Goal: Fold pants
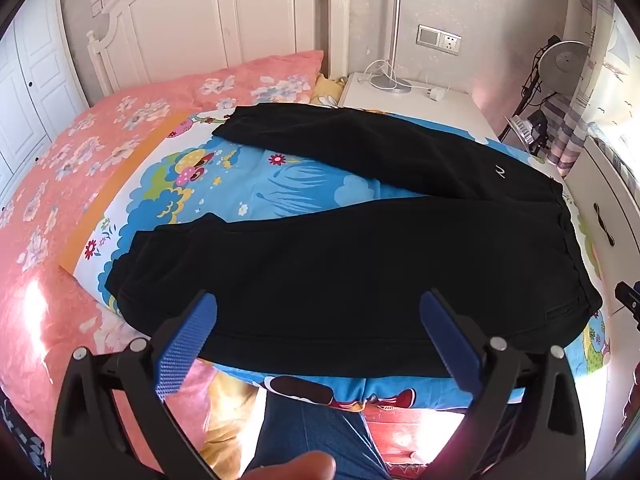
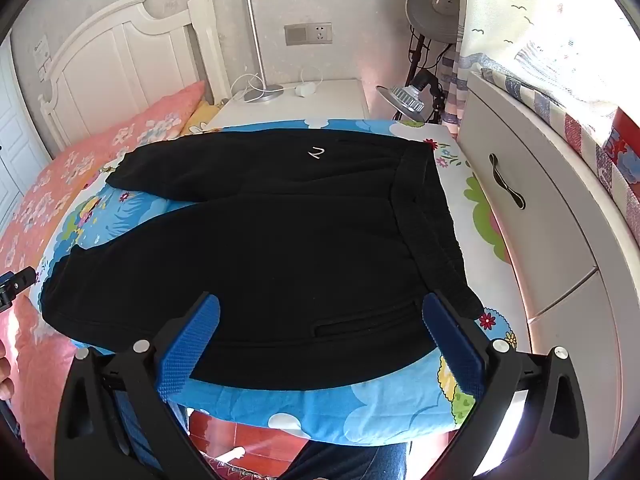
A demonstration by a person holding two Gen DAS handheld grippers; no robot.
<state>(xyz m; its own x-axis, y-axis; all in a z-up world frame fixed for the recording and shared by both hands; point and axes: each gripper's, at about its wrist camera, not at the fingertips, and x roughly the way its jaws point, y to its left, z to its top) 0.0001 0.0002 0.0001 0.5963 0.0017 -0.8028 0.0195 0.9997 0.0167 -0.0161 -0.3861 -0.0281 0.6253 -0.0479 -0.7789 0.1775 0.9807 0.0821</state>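
Black pants point(image 1: 340, 276) lie spread flat on a blue cartoon sheet point(image 1: 288, 188), legs apart pointing left, waistband point(image 2: 432, 232) to the right. A small white logo point(image 2: 317, 153) marks the far leg. My left gripper point(image 1: 318, 304) is open and empty, hovering over the near leg by the bed's front edge. My right gripper point(image 2: 320, 308) is open and empty, over the hip area near a pocket slit point(image 2: 360, 324). The pants also show in the right wrist view point(image 2: 260, 252).
A pink floral quilt point(image 1: 60, 184) covers the bed's left side below a white headboard point(image 1: 208, 20). A white nightstand point(image 1: 420, 100) with a lamp stands behind. A white drawer cabinet point(image 2: 532, 216) flanks the right. The person's jeans-clad legs point(image 1: 312, 432) stand at the front.
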